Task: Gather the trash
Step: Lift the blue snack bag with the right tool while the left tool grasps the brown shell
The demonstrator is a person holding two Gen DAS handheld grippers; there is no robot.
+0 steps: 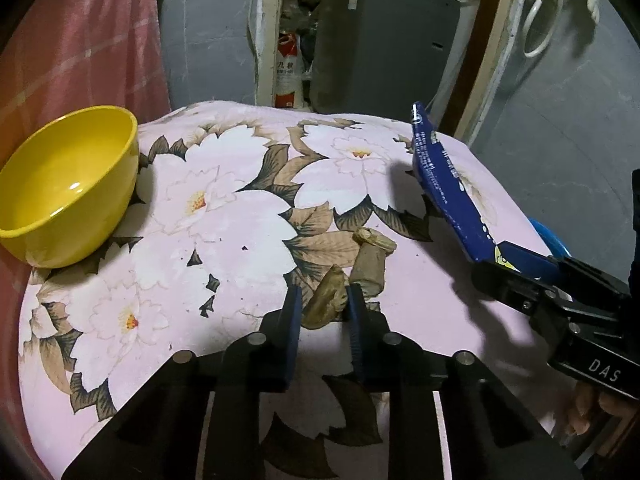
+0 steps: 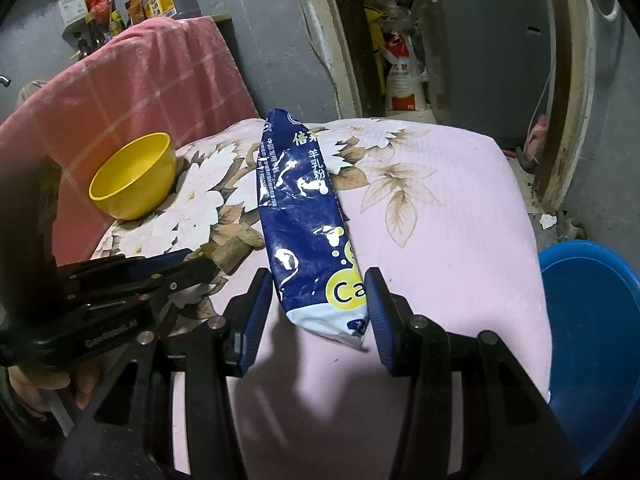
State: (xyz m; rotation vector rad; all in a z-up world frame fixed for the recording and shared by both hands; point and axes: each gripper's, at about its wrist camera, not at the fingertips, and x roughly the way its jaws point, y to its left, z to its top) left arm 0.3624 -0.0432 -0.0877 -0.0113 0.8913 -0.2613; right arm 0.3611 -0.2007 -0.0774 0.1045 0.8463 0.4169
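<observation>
My left gripper [image 1: 322, 300] is shut on a crumpled brown wrapper [image 1: 326, 300], which rests low on the pink floral cloth [image 1: 224, 216]. A second brown scrap [image 1: 370, 258] lies just beyond it. My right gripper [image 2: 318, 296] is shut on the bottom end of a blue and white powder bag [image 2: 302, 216]. The bag [image 1: 448, 184] is lifted and tilted above the cloth. In the left wrist view the right gripper [image 1: 520, 272] enters from the right. In the right wrist view the left gripper [image 2: 188, 266] reaches in from the left.
A yellow bowl [image 1: 68, 184] [image 2: 134, 176] stands on the cloth's left edge, beside a pink towel [image 2: 132, 80]. A blue basin [image 2: 592, 340] sits below the cloth's right edge. A grey appliance [image 1: 380, 40] and a white sack [image 1: 288, 72] stand behind.
</observation>
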